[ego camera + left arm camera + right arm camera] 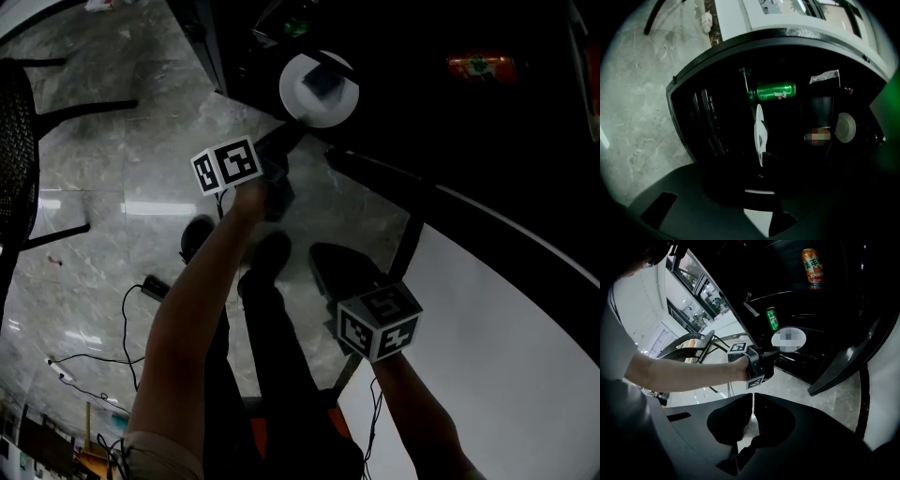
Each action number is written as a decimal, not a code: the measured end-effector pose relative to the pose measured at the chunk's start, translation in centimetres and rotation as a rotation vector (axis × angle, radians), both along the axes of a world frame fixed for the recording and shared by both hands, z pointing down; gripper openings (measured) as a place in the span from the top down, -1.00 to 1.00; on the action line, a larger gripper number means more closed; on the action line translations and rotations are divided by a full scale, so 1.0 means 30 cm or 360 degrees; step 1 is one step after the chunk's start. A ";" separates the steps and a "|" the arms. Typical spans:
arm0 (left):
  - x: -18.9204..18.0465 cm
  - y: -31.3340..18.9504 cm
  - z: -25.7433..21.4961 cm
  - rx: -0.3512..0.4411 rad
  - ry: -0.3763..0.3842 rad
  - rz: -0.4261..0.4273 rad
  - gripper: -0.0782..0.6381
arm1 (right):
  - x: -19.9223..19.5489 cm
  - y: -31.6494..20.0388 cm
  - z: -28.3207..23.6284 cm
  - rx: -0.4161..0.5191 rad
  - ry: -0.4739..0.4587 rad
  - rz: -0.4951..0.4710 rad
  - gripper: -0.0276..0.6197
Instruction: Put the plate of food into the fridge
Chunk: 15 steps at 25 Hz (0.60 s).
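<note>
The white plate of food (320, 89) sits on a shelf inside the dark open fridge (422, 122). My left gripper (292, 134) reaches to its near rim. In the left gripper view the plate (759, 133) shows edge-on, its rim between the parted jaws of the left gripper (761, 174), and the pads do not press on it. A green can (774, 91) lies on the shelf behind. My right gripper (752, 401) hangs back by the fridge door, jaws together and empty. It shows low in the head view, right gripper (339, 272).
An orange can (481, 66) stands on an upper shelf. The open fridge door (525, 309) fills the right side. A black mesh chair (14, 150) stands at the left on the marble floor, with cables (131, 314) lying near my feet.
</note>
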<state>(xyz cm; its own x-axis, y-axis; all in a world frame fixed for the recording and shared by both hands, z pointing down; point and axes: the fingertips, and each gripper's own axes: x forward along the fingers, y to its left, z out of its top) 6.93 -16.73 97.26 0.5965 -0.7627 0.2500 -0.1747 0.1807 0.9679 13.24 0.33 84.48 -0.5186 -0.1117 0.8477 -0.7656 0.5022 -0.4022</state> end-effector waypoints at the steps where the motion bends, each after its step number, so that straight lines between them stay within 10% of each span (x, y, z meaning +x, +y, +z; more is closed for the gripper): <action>1: 0.006 -0.002 0.002 0.0001 -0.0024 0.0022 0.47 | 0.000 0.006 0.003 -0.0005 0.0001 0.0000 0.83; 15: 0.025 -0.062 -0.018 0.0061 -0.0103 0.0084 0.65 | 0.009 0.009 0.003 -0.0004 0.0005 0.0018 0.83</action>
<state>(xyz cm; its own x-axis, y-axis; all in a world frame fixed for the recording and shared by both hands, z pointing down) 7.68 -18.60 96.71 0.6194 -0.7405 0.2607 -0.2453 0.1329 0.9603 13.50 0.60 84.58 -0.5145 -0.1151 0.8497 -0.7724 0.4925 -0.4010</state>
